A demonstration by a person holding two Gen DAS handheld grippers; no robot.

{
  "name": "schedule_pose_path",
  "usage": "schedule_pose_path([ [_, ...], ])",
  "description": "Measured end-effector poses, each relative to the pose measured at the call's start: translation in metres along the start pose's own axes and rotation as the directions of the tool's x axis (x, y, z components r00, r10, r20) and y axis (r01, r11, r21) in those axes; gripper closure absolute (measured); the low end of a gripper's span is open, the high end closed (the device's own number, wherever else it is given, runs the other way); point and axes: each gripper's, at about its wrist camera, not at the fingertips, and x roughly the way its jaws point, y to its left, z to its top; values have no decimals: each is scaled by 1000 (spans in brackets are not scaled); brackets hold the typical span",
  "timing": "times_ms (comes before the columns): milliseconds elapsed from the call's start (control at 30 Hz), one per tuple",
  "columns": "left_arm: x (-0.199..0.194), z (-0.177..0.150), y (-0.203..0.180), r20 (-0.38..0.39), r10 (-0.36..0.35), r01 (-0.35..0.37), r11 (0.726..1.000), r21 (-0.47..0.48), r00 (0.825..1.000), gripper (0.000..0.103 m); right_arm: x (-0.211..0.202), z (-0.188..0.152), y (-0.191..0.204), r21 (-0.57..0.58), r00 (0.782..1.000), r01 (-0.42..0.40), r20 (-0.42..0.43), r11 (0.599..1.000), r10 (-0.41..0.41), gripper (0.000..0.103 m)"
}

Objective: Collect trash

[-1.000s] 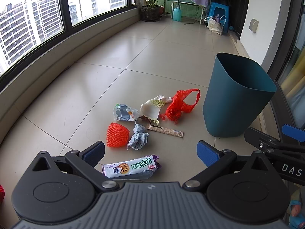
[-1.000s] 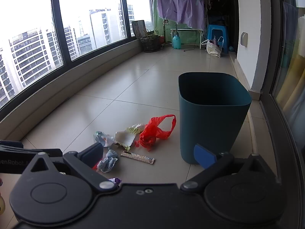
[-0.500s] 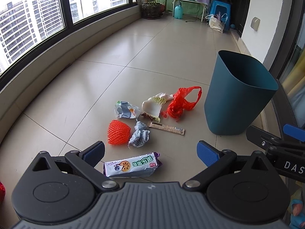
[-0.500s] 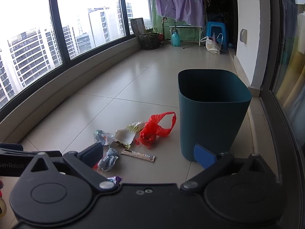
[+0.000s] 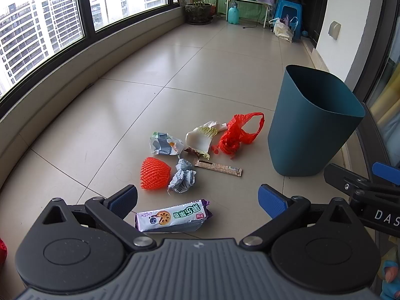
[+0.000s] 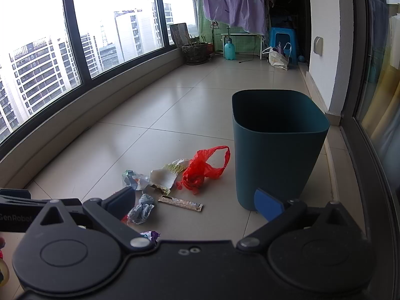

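Observation:
Trash lies scattered on the tiled floor beside a dark teal bin. Nearest my left gripper is a white and purple snack wrapper, lying just below its open fingers. Beyond it are an orange foam net, a crumpled grey paper, a brown stick wrapper, a crumpled plastic packet, a cabbage leaf and a red plastic bag. My right gripper is open and holds nothing, hovering short of the bin.
A low wall under tall windows curves along the left. A sliding glass door frame runs along the right. A plant pot, a spray bottle, a blue stool and hanging laundry stand at the far end.
Both views have shifted slightly: the left gripper tilted a little so the trash sits marginally lower in frame. Neither gripper's opening changed and no trash moved.

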Motion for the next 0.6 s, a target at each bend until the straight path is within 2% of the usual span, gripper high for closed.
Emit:
schedule_pose_path([
  [300, 3, 1, 0, -9, -1, 1, 1000, -3, 1000, 0, 2, 1, -1, 12, 1000, -17, -12, 1000, 17, 4],
  [600, 15, 10, 2, -13, 16, -16, 999, -34, 1000, 0, 3, 19, -18, 17, 998, 38, 54, 999, -39, 4],
])
